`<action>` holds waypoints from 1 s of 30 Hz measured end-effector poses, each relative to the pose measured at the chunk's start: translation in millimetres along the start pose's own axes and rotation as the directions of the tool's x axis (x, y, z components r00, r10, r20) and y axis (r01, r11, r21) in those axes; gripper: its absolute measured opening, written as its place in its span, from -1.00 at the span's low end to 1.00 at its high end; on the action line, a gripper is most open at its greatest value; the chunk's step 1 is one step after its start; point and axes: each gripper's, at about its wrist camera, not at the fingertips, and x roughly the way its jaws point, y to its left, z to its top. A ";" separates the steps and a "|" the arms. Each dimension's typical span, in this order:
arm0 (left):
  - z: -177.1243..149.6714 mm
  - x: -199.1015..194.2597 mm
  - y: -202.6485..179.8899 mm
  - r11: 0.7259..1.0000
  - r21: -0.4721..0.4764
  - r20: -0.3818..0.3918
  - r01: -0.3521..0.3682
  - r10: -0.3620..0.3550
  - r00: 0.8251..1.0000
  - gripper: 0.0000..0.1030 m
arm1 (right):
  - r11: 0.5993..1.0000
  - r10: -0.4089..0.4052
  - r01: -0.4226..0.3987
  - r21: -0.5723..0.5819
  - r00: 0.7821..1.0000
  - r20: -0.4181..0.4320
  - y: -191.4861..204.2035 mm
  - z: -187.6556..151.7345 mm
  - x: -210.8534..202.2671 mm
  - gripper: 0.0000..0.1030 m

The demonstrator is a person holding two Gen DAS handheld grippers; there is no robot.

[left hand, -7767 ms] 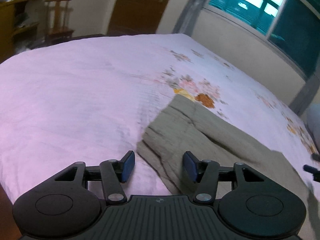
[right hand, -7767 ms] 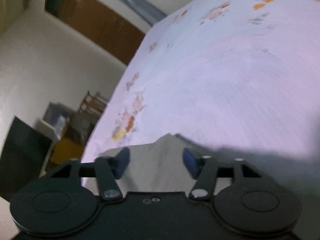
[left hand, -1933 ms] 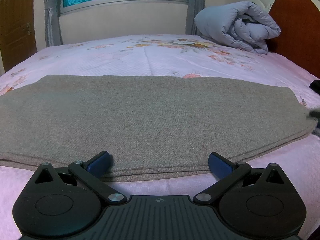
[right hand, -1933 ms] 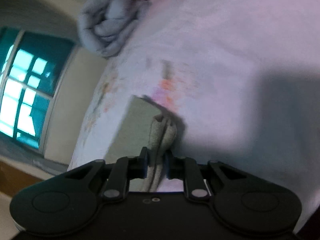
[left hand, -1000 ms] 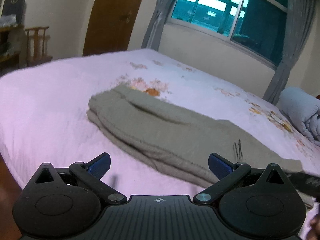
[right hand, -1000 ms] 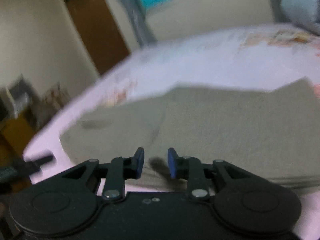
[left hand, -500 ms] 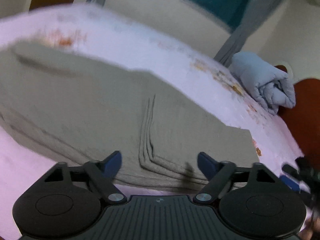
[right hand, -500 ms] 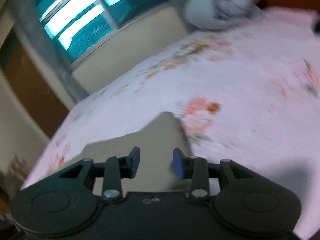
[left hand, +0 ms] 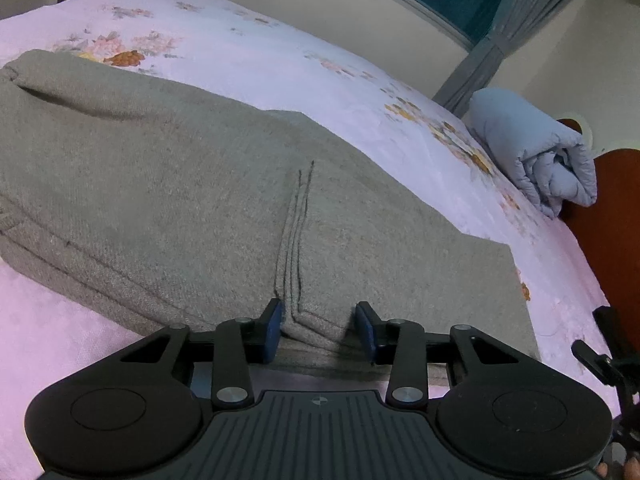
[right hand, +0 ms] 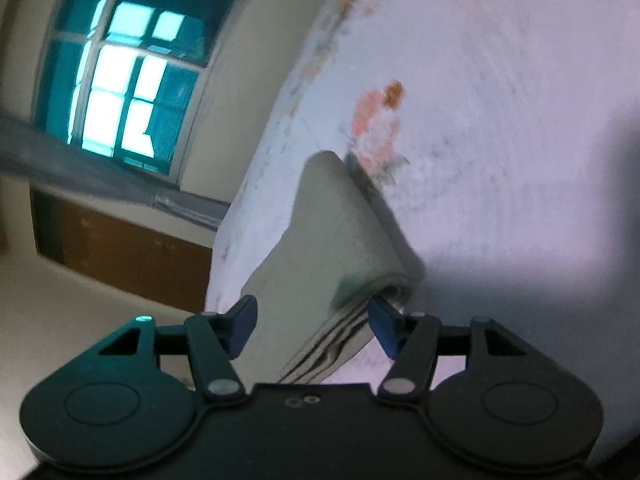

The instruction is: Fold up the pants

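The grey-green pants (left hand: 192, 200) lie folded lengthwise on the pink floral bed sheet (left hand: 248, 44). My left gripper (left hand: 319, 330) is open at their near edge, its jaws either side of a raised fold ridge (left hand: 298, 240), not closed on it. In the right wrist view, my right gripper (right hand: 312, 326) is open around the layered end of the pants (right hand: 340, 248), the stacked edges between the fingertips (right hand: 382, 322). The right gripper's tip also shows at the right edge of the left wrist view (left hand: 608, 352).
A rolled blue-grey duvet (left hand: 536, 152) sits by the wooden headboard (left hand: 612, 216) at the far right. A window (right hand: 120, 80) and wooden door (right hand: 120, 252) stand beyond the bed edge.
My left gripper has narrowed its jaws and moved in onto the fold ridge at the near edge. My right gripper has opened wider and swung onto the pants' end.
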 end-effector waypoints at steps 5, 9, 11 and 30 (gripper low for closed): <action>1.8 -1.9 2.5 1.000 0.002 -0.004 0.006 -0.006 1.000 -0.23 | 0.996 0.048 -0.050 0.076 0.998 0.027 -10.5 1.5 4.1 0.07; 0.9 -3.0 2.5 1.000 0.001 -0.001 0.002 -0.002 1.000 -0.23 | 0.990 0.032 -0.035 0.139 0.999 0.025 -16.4 2.4 9.0 0.05; 0.5 -3.0 2.1 1.000 0.003 0.000 0.001 -0.001 1.000 -0.23 | 0.986 0.034 -0.037 0.163 0.999 0.022 -17.4 2.7 13.7 0.06; -2.4 -13.3 -1.5 0.998 0.066 0.013 0.010 -0.011 1.000 -0.16 | 0.990 -0.069 0.053 0.127 0.990 0.124 -21.9 1.4 -5.1 -0.42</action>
